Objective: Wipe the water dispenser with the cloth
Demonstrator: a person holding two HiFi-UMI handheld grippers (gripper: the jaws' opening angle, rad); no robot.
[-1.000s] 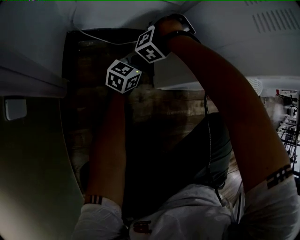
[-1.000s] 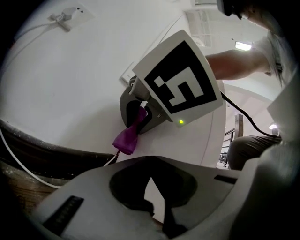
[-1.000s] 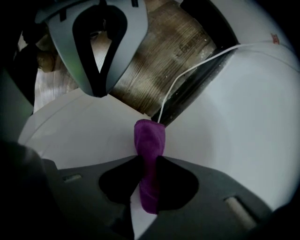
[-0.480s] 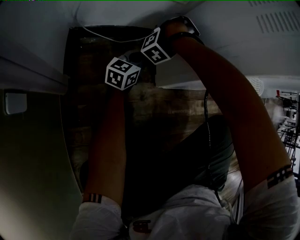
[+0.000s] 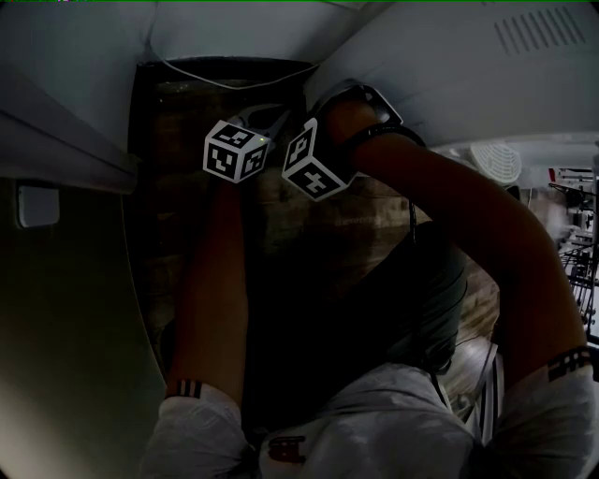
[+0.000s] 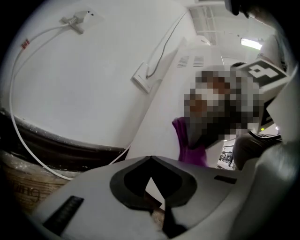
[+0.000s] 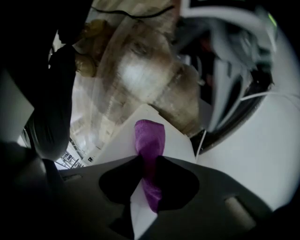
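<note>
White dispenser panel (image 7: 177, 143), wood floor (image 7: 140, 70) — purple cloth (image 7: 150, 136) in right tool (image 7: 149, 159)

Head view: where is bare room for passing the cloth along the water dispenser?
Bare: the water dispenser side between the right gripper with the cloth and the vent slots. Crowded: the dark gap beside the wall, holding the left gripper and a cable.

Dim light; white wall (image 6: 93, 79), white cable (image 6: 13, 124) on it, wood-grain floor (image 5: 173, 140).
</note>
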